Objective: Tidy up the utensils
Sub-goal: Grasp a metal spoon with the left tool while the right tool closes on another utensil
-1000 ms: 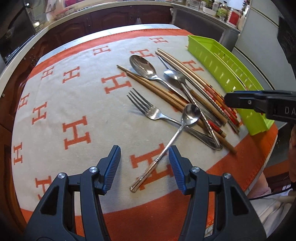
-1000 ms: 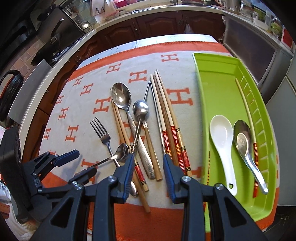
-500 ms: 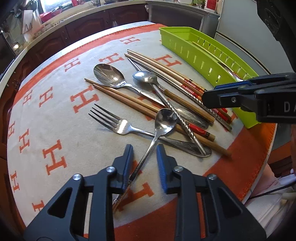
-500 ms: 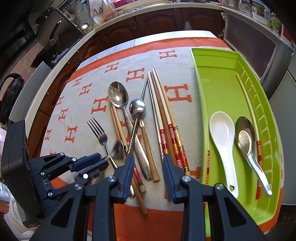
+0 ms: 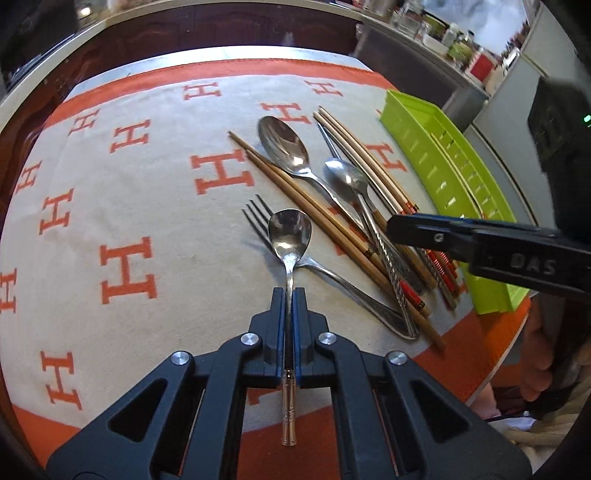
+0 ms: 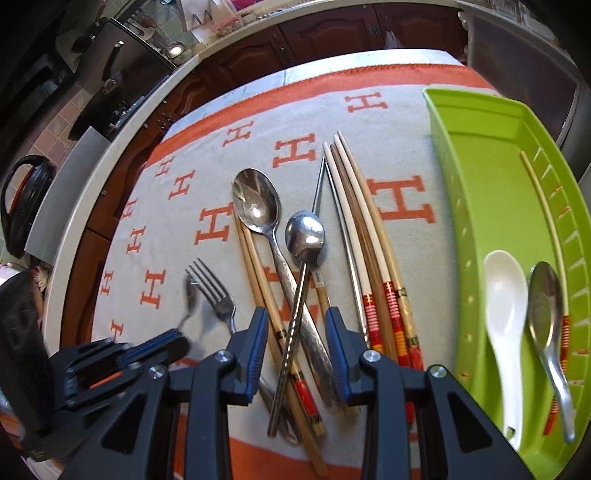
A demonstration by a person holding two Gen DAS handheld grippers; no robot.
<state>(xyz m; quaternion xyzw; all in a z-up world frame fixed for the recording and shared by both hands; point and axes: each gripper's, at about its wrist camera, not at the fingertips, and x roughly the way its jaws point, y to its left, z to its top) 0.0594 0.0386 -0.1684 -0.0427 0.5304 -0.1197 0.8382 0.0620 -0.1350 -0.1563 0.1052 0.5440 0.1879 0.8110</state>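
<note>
My left gripper [image 5: 289, 295] is shut on the handle of a small steel spoon [image 5: 290, 232] and holds it lifted over the fork [image 5: 258, 218]. In the right wrist view the left gripper [image 6: 162, 349] shows at lower left, with the spoon [image 6: 190, 295] blurred. My right gripper [image 6: 297, 317] is open above the pile of utensils: a large spoon [image 6: 256, 203], a twisted-handle spoon [image 6: 304, 232], a fork [image 6: 214, 288] and several chopsticks [image 6: 369, 243]. The green tray [image 6: 476, 110] holds a white spoon [image 6: 504, 291], a steel spoon [image 6: 545, 295] and chopsticks.
The utensils lie on a cream and orange cloth [image 5: 129, 206] on a round table. The table's edge [image 5: 495, 373] is close on the right. Kitchen cabinets [image 6: 314, 33] and a counter stand behind.
My left gripper closed on the small spoon's handle and lifted it off the pile. My right gripper stayed open and moved slightly forward over the pile.
</note>
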